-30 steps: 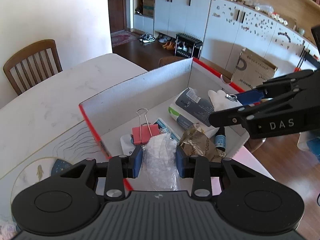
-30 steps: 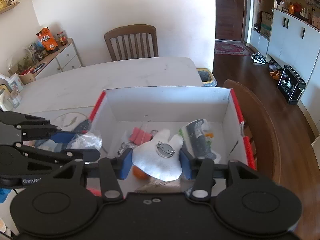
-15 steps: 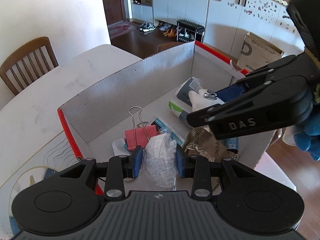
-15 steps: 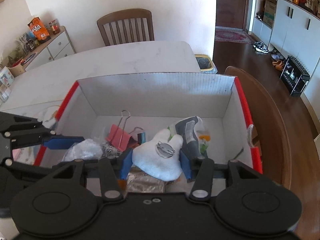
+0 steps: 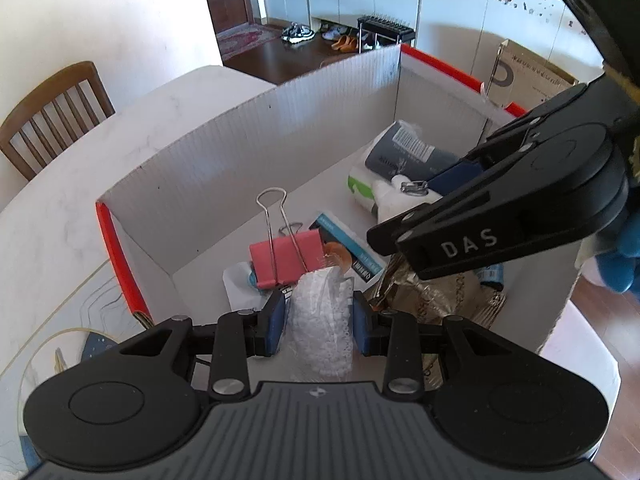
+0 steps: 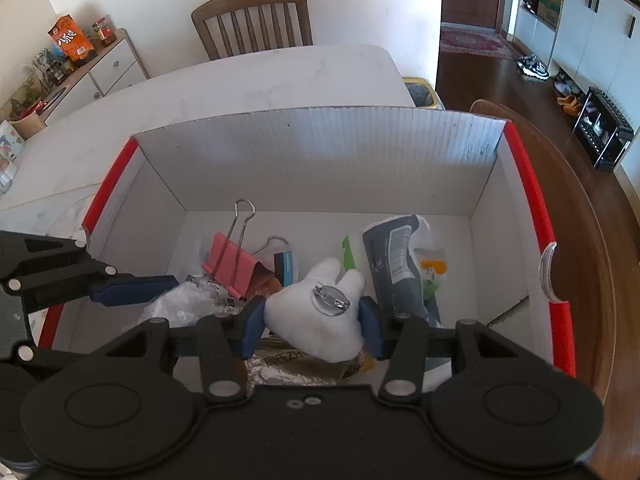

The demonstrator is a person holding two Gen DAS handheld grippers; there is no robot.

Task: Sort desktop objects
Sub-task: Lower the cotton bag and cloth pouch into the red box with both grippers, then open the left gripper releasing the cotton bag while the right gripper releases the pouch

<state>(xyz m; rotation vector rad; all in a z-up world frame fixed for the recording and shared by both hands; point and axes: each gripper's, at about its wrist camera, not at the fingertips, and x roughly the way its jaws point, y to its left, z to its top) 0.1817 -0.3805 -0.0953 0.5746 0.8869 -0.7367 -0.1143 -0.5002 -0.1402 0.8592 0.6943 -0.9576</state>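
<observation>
Left wrist view first: my left claw is clamped on a clear bag of small white beads, both blue pads pressed into its sides, and it hangs over the near end of the white cardboard box with the red rim. That box sits on the pale desk and is my landmark. Inside the box, just beyond the bag, lies a pink binder clip with its wire handles standing up. A crumpled gold foil wrapper lies at the near right of the box floor, and a grey pouch with a barcode label rests against the far right wall.

From the right wrist view, my right claw is clamped on a white plush brooch, its round metal pin back facing up. It too hangs inside the box, above the near middle of the floor, with the pouch just to its right and the binder clip to its left. My left claw comes in over the box's left wall. A wooden chair stands beyond the desk's far edge.
</observation>
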